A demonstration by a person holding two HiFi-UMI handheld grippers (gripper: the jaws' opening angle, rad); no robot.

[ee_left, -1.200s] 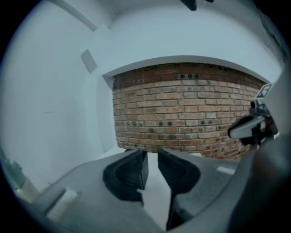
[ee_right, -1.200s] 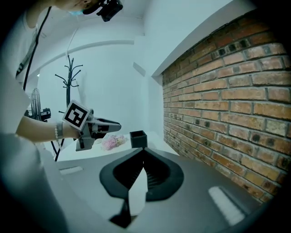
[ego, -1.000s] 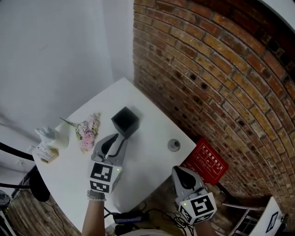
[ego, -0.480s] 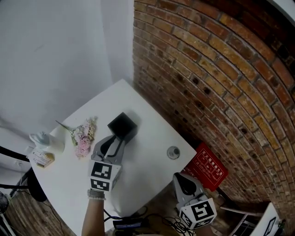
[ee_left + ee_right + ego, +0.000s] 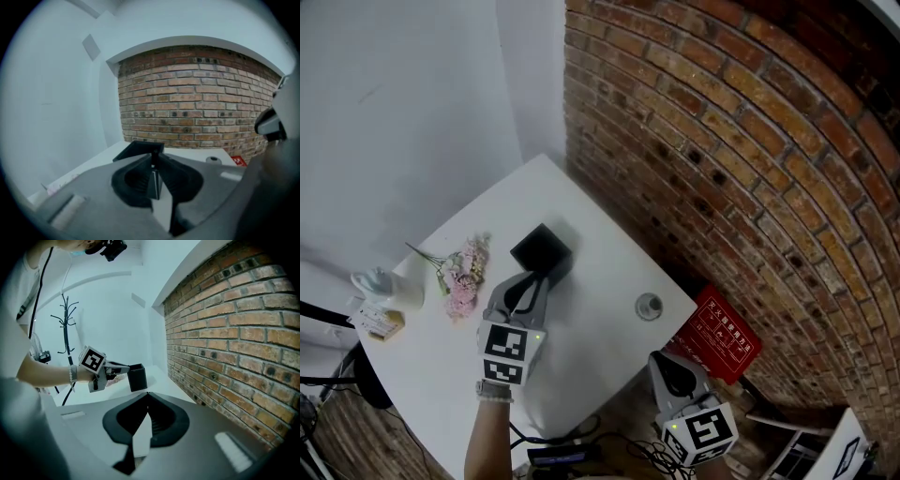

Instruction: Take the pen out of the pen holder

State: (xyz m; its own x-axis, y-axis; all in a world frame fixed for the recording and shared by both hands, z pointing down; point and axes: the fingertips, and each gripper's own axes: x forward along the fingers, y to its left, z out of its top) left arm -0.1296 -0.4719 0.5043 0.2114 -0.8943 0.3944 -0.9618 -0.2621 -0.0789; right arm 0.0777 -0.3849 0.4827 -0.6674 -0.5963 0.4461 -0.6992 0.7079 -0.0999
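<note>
The black square pen holder (image 5: 542, 249) stands on the white table (image 5: 600, 272), one corner turned toward me. My left gripper (image 5: 536, 275) reaches its near rim. In the left gripper view its jaws have just been closing, and the gripper (image 5: 153, 157) now pinches a thin dark upright thing at the holder (image 5: 138, 146) rim, which looks like the pen (image 5: 153, 154). The right gripper view shows the left gripper (image 5: 125, 372) against the holder (image 5: 137, 377). My right gripper (image 5: 667, 356) hangs off the table's near edge, and its jaws (image 5: 147, 394) are shut with nothing between them.
A sprig of pink flowers (image 5: 461, 279), a white bottle (image 5: 386, 285) and a small box (image 5: 381, 323) lie at the table's left. A small round metal piece (image 5: 648, 305) sits near the right corner. A red sign (image 5: 728, 333) leans below the brick wall (image 5: 750, 141).
The left gripper has moved up to the holder's near corner and its jaws have closed from wide to narrow. The right gripper has sunk a little.
</note>
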